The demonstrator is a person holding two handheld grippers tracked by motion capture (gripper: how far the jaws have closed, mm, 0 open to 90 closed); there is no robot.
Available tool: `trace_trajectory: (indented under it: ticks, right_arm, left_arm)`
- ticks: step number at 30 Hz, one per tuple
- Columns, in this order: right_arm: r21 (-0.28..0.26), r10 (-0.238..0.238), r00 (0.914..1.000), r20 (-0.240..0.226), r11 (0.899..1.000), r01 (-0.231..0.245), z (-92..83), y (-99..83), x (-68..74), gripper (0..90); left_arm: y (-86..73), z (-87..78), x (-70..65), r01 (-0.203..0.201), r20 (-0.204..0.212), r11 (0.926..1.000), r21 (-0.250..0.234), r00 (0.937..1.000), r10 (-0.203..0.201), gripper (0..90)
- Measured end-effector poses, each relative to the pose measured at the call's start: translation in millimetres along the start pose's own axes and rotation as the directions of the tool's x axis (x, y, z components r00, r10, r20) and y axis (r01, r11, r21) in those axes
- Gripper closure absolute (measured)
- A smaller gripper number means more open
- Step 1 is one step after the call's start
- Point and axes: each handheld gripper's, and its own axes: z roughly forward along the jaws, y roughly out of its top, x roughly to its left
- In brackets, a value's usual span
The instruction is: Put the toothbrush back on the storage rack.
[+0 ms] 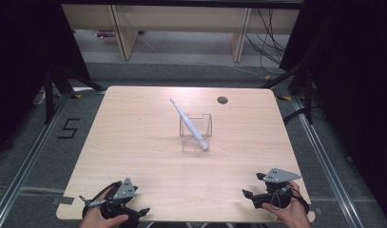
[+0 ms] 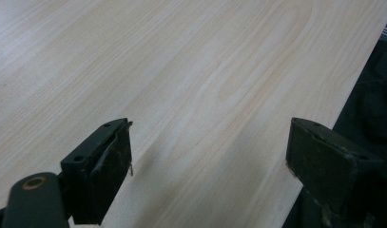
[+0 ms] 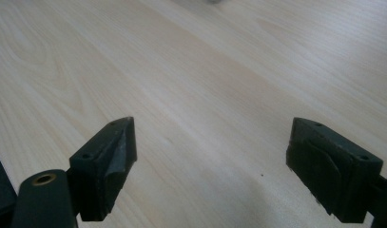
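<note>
A white toothbrush (image 1: 188, 122) leans in a clear square holder (image 1: 196, 132) near the middle of the wooden table (image 1: 134, 142), its head pointing up and to the back left. My left gripper (image 1: 139, 212) rests at the table's front left edge, held by a hand, with its jaws wide apart over bare wood (image 2: 210, 152). At the front right my right gripper (image 1: 248, 197) sits in the other hand, jaws spread wide with only tabletop between them (image 3: 210, 156). Both grippers are far from the holder.
A round cable hole (image 1: 222, 99) lies in the table near its back edge. Black curtains flank the table, and cables trail on the floor at the back right. A floor marking "5" (image 1: 67, 128) is at the left.
</note>
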Motion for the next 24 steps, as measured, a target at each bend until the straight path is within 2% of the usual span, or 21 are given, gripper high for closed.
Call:
trace_trajectory:
  ticks: [4, 5, 7, 8, 9, 14, 19, 24]
  right_arm:
    - [0.007, -0.005, 0.9999, -0.015, 1.0, 0.005, 0.5, -0.4, -1.2, 17.5]
    - [0.017, -0.005, 0.9994, -0.034, 1.0, 0.006, 0.7, -0.3, -1.8, 17.5]
    - [0.014, -0.016, 0.9998, -0.014, 1.0, 0.016, -0.3, -0.2, -1.9, 17.6]
    - [0.015, -0.015, 0.9998, -0.014, 1.0, 0.015, -0.3, -0.1, -2.0, 17.7]
    - [0.018, 0.007, 0.9997, -0.024, 1.0, -0.007, 0.2, -0.4, -0.5, 17.8]
    - [0.02, 0.01, 0.9996, -0.025, 1.0, -0.01, 0.2, -0.5, -0.5, 17.8]
    - [0.007, -0.006, 1.0, 0.006, 1.0, 0.006, 0.1, -0.4, -1.0, 17.8]
    - [0.005, -0.005, 1.0, -0.003, 1.0, 0.005, 0.1, -0.1, -1.2, 17.9]
  left_arm:
    - [0.0, 0.0, 0.0, 0.0, 0.0, 1.0, -0.001, 1.0, 0.0, 14.8]
    - [0.1, -0.1, 0.1, -0.001, 0.0, 1.0, -0.001, 1.0, 0.001, 14.8]
    - [0.1, 0.0, 0.0, 0.0, -0.001, 1.0, -0.001, 1.0, 0.0, 14.8]
    - [0.1, 0.1, 0.1, 0.0, -0.001, 1.0, -0.001, 1.0, 0.0, 14.8]
    - [0.1, 0.1, 0.1, 0.0, -0.001, 1.0, -0.001, 1.0, 0.0, 14.8]
    - [0.1, 0.1, 0.0, 0.0, 0.0, 1.0, -0.001, 1.0, 0.0, 14.8]
    - [0.1, 0.1, -0.2, 0.001, -0.001, 1.0, -0.001, 1.0, -0.001, 14.8]
    - [0.1, 0.0, -0.3, 0.002, -0.002, 1.0, -0.001, 1.0, -0.002, 14.8]
